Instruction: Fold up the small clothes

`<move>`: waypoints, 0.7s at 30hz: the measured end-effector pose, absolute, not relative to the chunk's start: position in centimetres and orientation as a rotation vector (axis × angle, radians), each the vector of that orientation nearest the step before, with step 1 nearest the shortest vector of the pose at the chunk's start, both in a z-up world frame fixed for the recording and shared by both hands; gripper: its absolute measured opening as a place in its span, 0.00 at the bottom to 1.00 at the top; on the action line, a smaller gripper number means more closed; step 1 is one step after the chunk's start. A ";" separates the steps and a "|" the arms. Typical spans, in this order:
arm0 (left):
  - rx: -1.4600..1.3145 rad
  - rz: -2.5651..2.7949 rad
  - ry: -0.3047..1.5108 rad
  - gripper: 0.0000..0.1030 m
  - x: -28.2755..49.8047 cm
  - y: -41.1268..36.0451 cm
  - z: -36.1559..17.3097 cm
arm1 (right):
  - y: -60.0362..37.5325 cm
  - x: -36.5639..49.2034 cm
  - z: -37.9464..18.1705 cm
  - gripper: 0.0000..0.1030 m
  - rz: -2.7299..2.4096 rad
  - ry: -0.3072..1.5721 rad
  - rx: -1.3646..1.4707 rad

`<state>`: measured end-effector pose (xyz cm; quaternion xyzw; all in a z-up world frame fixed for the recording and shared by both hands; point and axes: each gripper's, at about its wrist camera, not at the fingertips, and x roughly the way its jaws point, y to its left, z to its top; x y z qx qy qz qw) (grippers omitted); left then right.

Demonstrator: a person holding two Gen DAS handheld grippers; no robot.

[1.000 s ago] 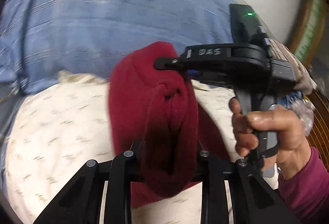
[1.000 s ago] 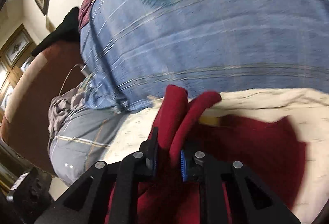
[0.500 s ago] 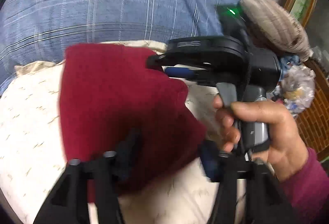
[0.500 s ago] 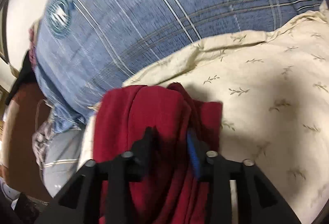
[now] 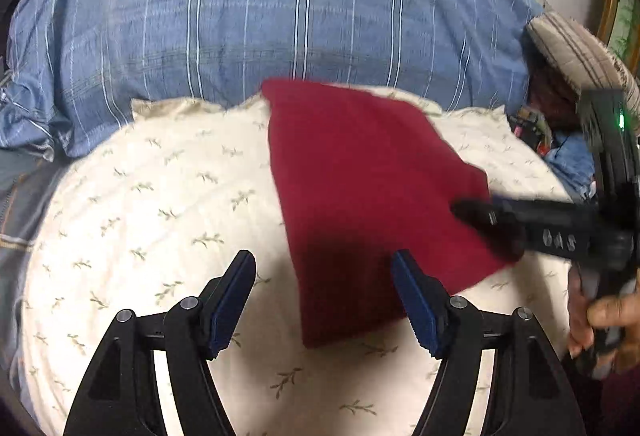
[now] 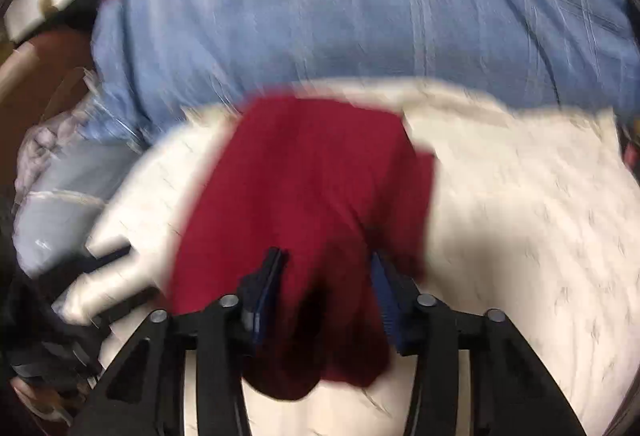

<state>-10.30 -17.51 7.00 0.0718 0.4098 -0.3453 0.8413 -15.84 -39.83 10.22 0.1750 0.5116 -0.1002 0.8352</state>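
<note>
Both tongs first: our left tongs [image 5: 324, 294] stand wide apart over the near edge of the red cloth [image 5: 372, 191], blue pads clear of it, holding nothing; the jaws have just been opening. Our right tongs [image 6: 326, 286] sit half open with red fabric bunched between the fingers, jaws just now closing. The picture is too blurred for us to tell whether the pads bite.

We judge this the laying-down step: the cloth lies folded and fairly flat on the cream leaf-print pillow [image 5: 152, 203], toward its right side, and we're letting go. Next we'd want to free the right tongs cleanly without dragging the top layer, then either square the corners or take one more fold.

Further out, a big blue striped pillow [image 5: 280, 23] with a round badge rises right behind the cloth's far edge, so there's little room to push forward. A checked cushion [image 5: 576, 47] and clutter sit off right, well clear.
</note>
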 end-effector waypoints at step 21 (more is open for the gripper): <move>0.175 -0.691 0.833 0.68 -6.5 -19.6 3.1 | -38.0 -15.7 11.7 0.15 -0.289 0.984 0.350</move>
